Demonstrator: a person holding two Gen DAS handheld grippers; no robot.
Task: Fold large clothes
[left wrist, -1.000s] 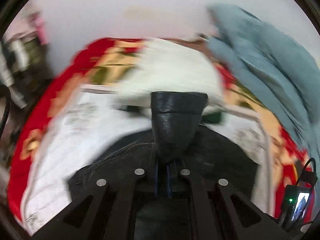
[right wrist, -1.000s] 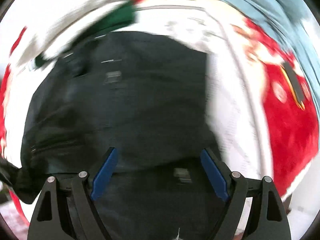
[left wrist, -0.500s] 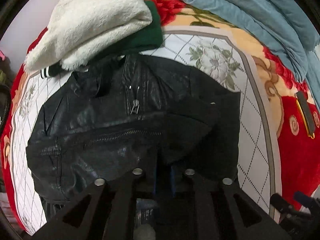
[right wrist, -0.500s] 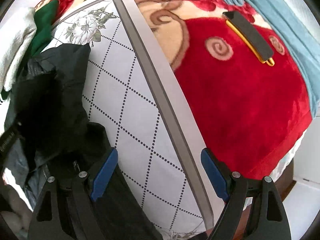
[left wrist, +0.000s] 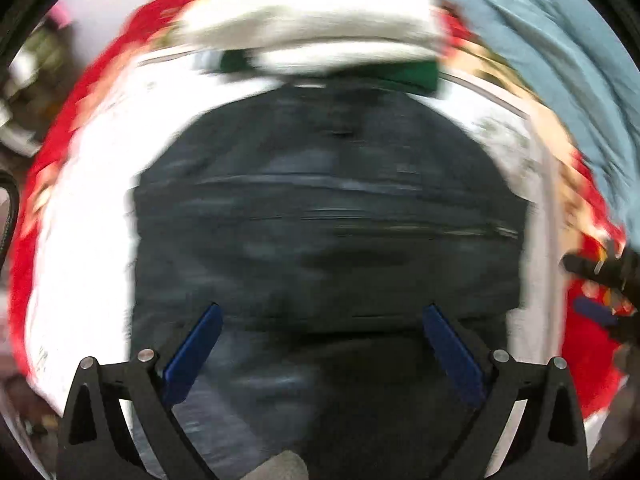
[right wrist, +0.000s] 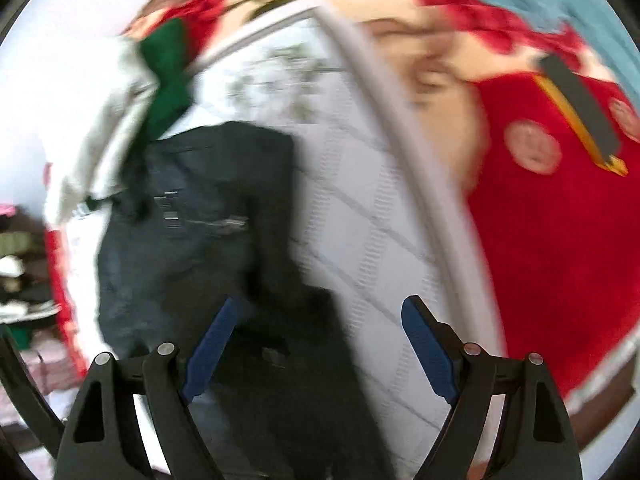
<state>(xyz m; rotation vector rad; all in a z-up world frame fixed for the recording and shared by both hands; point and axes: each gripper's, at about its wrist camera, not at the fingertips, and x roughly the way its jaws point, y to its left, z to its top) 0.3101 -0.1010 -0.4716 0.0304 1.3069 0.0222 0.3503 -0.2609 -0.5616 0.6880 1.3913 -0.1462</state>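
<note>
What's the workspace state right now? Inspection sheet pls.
Surface: bed with red floral blanket and white quilted panel.
Job's things: black jacket lying on the panel, blurred.
Clutter: white fleece over green garment beyond the jacket; blue duvet; dark flat object with yellow edge.
Grippers: left hand-held gripper open; right hand-held gripper open; both empty.
Cables: dark cable at left edge.
Surroundings: too blurred to tell.

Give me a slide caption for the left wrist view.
Open left gripper above the black leather jacket lying on the quilted white blanket.
</note>
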